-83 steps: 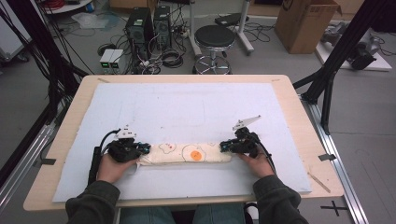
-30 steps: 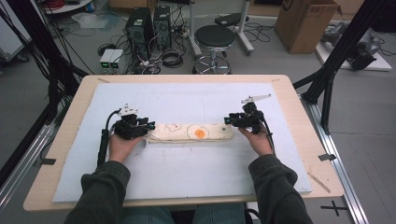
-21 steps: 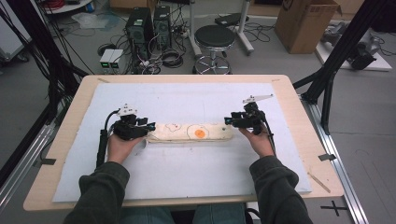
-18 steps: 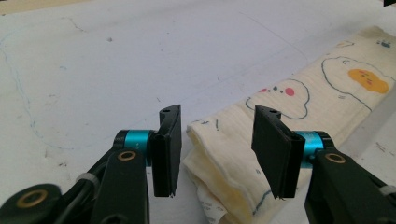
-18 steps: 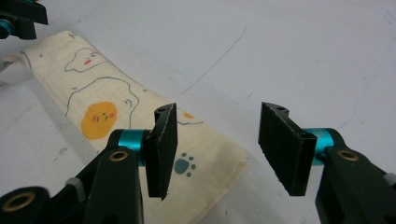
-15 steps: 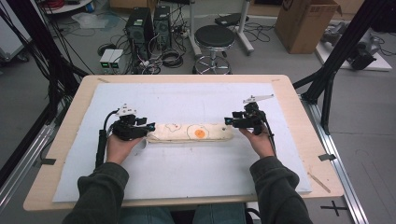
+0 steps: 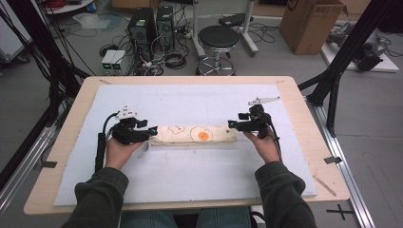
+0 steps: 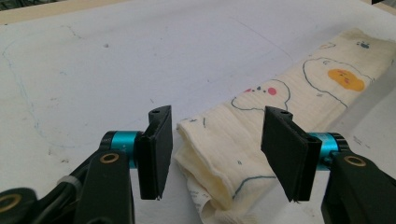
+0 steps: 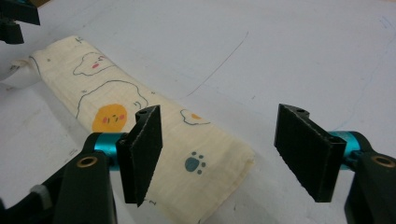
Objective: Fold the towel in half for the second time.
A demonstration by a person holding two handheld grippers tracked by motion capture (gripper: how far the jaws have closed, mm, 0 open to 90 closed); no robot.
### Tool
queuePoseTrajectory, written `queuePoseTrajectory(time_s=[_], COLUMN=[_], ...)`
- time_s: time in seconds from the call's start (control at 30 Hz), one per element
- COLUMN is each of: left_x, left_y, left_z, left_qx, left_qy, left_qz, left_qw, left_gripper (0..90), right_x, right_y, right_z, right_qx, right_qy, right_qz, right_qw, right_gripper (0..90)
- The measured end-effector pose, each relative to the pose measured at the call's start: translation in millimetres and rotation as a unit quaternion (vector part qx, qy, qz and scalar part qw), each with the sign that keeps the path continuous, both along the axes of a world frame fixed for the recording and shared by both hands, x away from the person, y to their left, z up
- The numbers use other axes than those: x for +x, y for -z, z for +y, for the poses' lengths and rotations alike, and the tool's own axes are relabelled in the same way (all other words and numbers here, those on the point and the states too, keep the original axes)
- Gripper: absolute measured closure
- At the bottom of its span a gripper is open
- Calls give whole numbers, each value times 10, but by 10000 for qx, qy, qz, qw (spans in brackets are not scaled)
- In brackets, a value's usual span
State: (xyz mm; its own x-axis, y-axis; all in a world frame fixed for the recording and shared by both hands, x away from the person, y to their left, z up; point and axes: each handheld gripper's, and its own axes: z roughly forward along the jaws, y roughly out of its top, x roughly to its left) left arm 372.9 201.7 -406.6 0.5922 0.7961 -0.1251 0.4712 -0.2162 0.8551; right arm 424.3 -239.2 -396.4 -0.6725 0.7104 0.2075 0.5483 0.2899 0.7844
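A folded cream cloth printed with fried eggs lies as a long strip across the white sheet. My left gripper stands at its left end. In the left gripper view that gripper is open, its jaws have just been opening, and the cloth's end lies loose between them. My right gripper stands at the strip's right end. In the right gripper view it is open too, after just opening, with the cloth's corner beside its left jaw and no pad pressing.
The white sheet covers most of a wooden table. Black frame posts stand at both sides. Beyond the far edge are a stool, computer towers and a cardboard box. The other gripper shows at the right gripper view's top left.
Since the first frame both hands carried the cloth away from the near edge toward the table's middle. Over the last second the hands stay put at its ends.
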Motion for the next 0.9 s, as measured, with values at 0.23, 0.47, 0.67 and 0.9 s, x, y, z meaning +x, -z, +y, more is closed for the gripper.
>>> queuePoseTrajectory(time_s=[0.23,0.47,0.67,0.9], left_x=[-47,-116,-178,-267], left_y=[-40,-92,-138,-163], left_z=[26,45,61,81], left_qx=[30,97,152,254], left_qy=[52,124,176,215], left_qz=[-33,-76,-125,-155], left_qw=[10000,9998,9997,9993], left_gripper=[393,363,352,337], right_x=[-44,-91,-141,-210], right_y=[-39,-83,-130,-181], right_z=[-2,-40,-89,-131], right_qx=[7,61,111,158], right_qy=[28,61,65,72], right_qz=[-77,-107,-189,-238], right_qw=[10000,9999,9997,9996], right_gripper=[247,201,185,165])
